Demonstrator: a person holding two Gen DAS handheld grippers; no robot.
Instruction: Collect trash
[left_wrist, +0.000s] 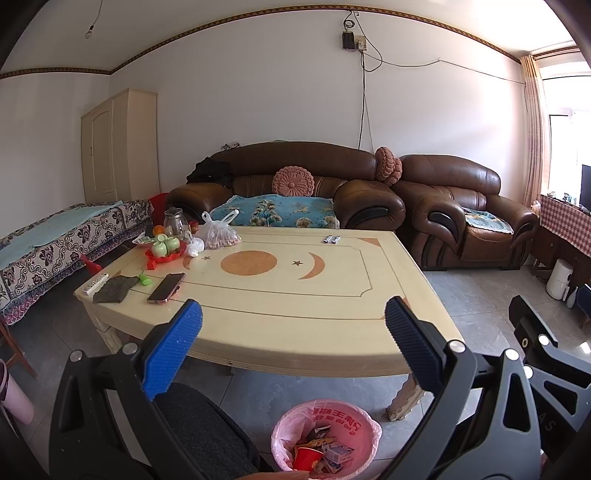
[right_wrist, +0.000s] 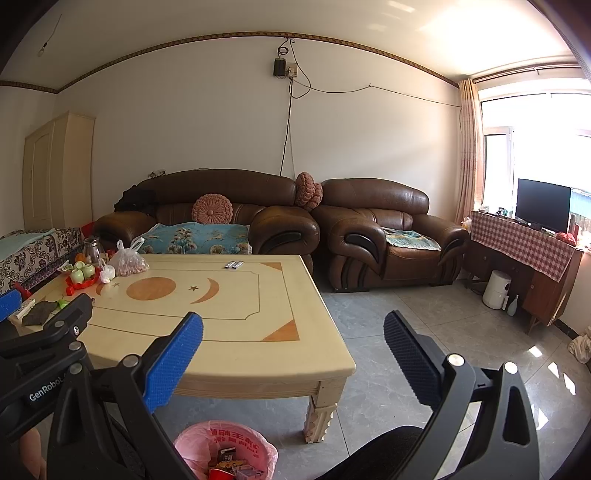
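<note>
A pink-lined trash bin (left_wrist: 325, 439) stands on the tiled floor just in front of the cream surface (left_wrist: 280, 306), at its near edge, holding a red cup (left_wrist: 307, 458) and several small cartons. Two small silver wrappers (left_wrist: 331, 239) lie side by side at the far edge of the surface, near the brown sofa (left_wrist: 288, 184).

Only the left wrist view shows a phone (left_wrist: 166, 288), a grey cloth (left_wrist: 114, 290) and a remote (left_wrist: 95, 283) at the surface's left end. Only the right wrist view shows a window, a television (right_wrist: 542, 205) and a checked tablecloth (right_wrist: 521, 243).

Both views show one clear bag of nuts (left_wrist: 218, 234), one red tray of green cups (left_wrist: 164, 251) and two armchair-style seats.

The left tongs (left_wrist: 293, 325) and the right tongs (right_wrist: 293, 336) are both spread wide, holding and touching nothing, raised above the bin.
</note>
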